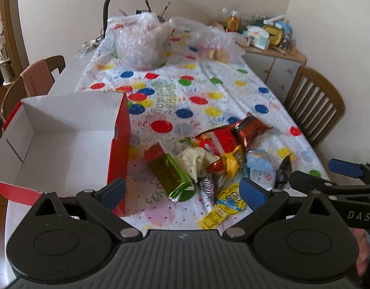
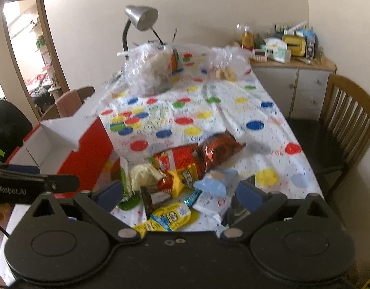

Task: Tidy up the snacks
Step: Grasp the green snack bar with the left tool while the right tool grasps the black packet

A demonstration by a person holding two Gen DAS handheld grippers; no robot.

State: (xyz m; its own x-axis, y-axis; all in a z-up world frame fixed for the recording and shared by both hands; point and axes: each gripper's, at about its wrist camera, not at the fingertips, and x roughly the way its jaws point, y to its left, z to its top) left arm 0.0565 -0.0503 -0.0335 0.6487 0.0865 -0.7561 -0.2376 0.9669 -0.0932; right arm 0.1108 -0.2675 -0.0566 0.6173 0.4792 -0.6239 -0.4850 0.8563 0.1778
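Both the left gripper (image 1: 182,190) and right gripper (image 2: 182,192) hover spread and empty over the near snack pile (image 1: 218,154), while the red box (image 1: 64,144) at left holds nothing, so sorting looks unstarted.

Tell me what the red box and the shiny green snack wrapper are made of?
The box looks like cardboard: matte white inside, glossy red outside, with folded flaps and creases. The green wrapper looks like metallic foil or foil-coated plastic: it glints and crinkles at its end.
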